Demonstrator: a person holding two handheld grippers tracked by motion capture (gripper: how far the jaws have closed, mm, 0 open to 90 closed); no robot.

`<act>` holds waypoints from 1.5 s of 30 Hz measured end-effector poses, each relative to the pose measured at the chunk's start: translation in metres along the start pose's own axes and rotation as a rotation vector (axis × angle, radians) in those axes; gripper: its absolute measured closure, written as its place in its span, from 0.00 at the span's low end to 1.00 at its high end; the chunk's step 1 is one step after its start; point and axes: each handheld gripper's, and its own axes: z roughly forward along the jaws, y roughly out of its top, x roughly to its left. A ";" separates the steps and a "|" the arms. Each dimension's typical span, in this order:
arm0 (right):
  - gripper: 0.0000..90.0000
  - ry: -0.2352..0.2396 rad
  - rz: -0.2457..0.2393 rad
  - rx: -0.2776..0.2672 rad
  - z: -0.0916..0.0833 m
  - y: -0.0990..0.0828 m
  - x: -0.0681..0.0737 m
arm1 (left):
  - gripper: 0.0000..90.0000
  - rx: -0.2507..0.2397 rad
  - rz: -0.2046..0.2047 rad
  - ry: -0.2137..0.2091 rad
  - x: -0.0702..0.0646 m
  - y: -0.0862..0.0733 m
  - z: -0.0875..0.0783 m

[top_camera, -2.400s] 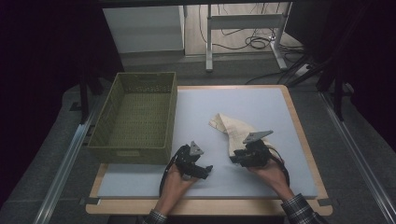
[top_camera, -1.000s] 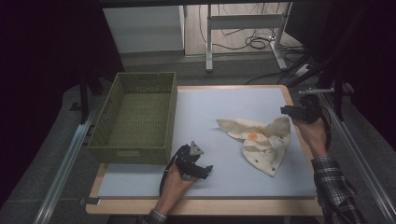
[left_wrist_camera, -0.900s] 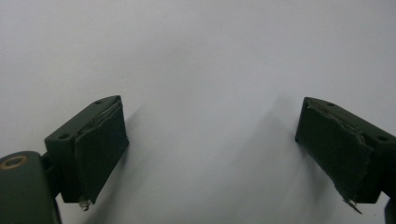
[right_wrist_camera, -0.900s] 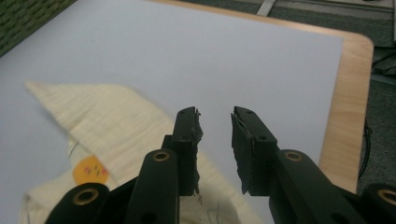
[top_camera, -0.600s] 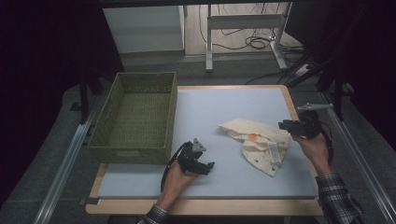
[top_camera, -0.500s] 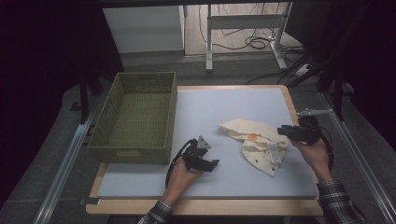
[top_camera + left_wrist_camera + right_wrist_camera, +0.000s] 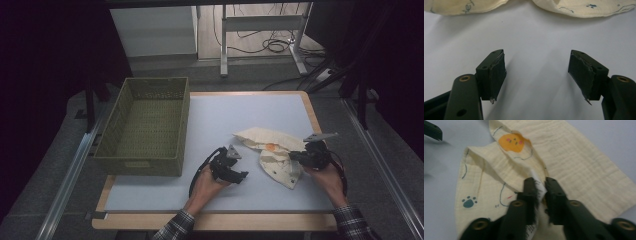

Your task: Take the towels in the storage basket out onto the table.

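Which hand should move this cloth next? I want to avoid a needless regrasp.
Probably the right. The right gripper is already shut on a fold and label of the cream cloth. The left gripper stands open over bare table mat, short of the cloth's edge.

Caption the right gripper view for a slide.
Right gripper pinches the cream printed cloth at its label on the pale table.

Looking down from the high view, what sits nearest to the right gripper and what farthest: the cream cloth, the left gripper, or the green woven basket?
1. Cream printed cloth: pinched in the right gripper.
2. Left gripper: mid-table, beyond the cloth.
3. Green woven basket: far left edge.
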 end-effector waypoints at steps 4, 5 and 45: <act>0.97 0.054 -0.021 -0.027 -0.002 0.012 0.016 | 0.33 -0.018 -0.018 0.002 0.004 -0.003 -0.009; 0.97 0.070 -0.028 -0.033 -0.001 0.017 0.021 | 0.33 -0.027 -0.026 0.001 0.005 -0.004 -0.014; 0.76 0.140 0.004 -0.029 -0.003 0.014 0.042 | 0.55 -0.018 -0.111 0.062 0.026 -0.032 -0.036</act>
